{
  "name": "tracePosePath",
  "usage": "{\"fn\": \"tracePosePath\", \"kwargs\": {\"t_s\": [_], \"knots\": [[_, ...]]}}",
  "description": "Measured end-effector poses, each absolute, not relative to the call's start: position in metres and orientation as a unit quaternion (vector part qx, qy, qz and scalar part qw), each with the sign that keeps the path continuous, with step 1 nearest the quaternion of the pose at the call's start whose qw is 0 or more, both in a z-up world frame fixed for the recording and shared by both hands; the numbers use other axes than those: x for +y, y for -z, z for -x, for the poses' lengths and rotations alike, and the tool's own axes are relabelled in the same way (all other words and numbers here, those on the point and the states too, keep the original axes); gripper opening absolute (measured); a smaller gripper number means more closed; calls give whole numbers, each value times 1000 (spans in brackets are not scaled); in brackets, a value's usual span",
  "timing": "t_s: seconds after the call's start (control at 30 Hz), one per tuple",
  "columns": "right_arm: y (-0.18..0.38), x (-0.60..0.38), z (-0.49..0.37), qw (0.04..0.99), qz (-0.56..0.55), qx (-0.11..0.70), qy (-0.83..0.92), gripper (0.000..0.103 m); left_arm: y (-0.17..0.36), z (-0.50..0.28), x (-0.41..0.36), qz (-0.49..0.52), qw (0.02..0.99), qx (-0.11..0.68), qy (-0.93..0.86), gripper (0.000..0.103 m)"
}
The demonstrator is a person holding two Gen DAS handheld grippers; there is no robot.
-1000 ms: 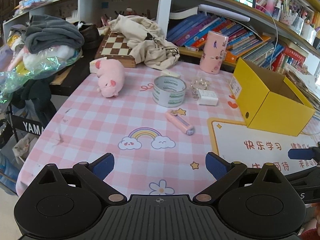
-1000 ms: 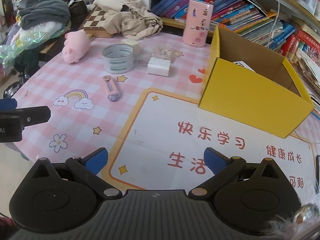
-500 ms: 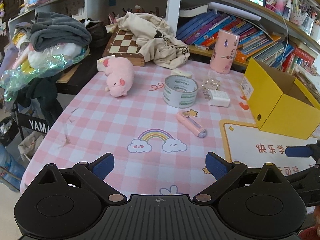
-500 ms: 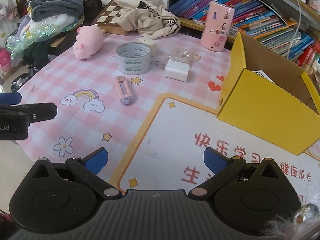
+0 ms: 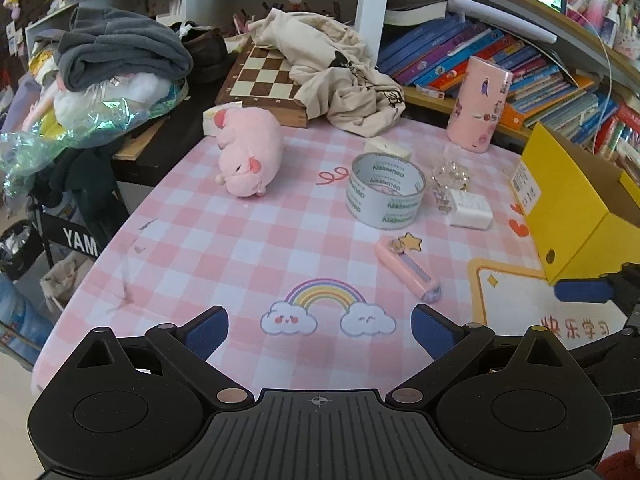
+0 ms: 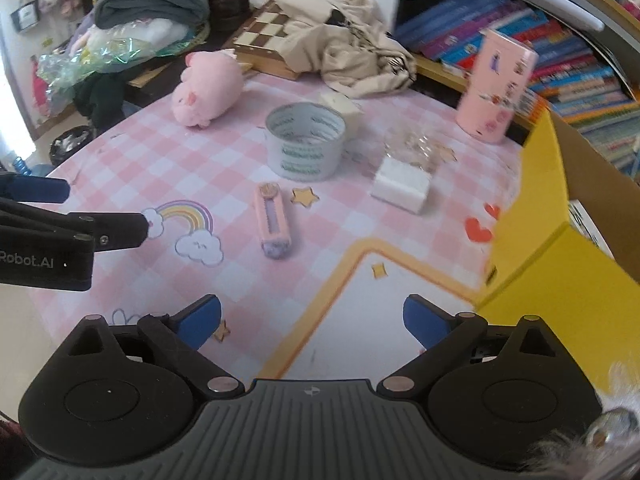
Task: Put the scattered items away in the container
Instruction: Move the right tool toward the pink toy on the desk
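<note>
Two empty grippers over a pink checked table, scattered items mid-frame, yellow box at the right edge.

Left wrist view: the left gripper (image 5: 320,326) stands open with nothing between its jaws, above bare cloth (image 5: 240,248) at lower centre; the tape (image 5: 385,189), plush (image 5: 249,156), charger (image 5: 469,210) and cutter (image 5: 408,270) lie apart across the middle, the box (image 5: 576,204) at right. Right wrist view: the right gripper (image 6: 312,322), jaws wide but closing on nothing, hangs over the white mat (image 6: 360,320), clear room ahead; the box fills the right edge, the table's left edge is near.
</note>
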State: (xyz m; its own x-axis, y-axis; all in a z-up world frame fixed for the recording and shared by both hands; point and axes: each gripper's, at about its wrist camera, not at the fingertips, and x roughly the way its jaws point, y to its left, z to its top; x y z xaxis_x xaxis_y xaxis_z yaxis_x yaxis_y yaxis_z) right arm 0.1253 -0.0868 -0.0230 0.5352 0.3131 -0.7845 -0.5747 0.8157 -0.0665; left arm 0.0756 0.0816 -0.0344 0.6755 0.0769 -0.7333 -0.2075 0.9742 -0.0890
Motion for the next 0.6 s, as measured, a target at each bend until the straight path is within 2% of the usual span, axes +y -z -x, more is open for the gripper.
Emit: {"fn": "tracePosePath", "kwargs": {"t_s": [0.03, 0.17, 0.23, 0.33, 0.6], "knots": [[24, -86, -128, 861, 163, 406, -261, 86, 35, -79, 82, 84, 911, 395, -77, 99], [30, -81, -145, 853, 162, 412, -274, 78, 38, -91, 82, 87, 912, 393, -75, 99], [34, -78, -153, 848, 161, 415, -286, 69, 37, -99, 84, 88, 915, 387, -75, 99], [41, -73, -162, 842, 161, 418, -301, 65, 36, -112, 85, 83, 919, 379, -72, 99], [53, -56, -179, 832, 159, 411, -336, 65, 37, -157, 82, 63, 920, 385, -37, 99]]}}
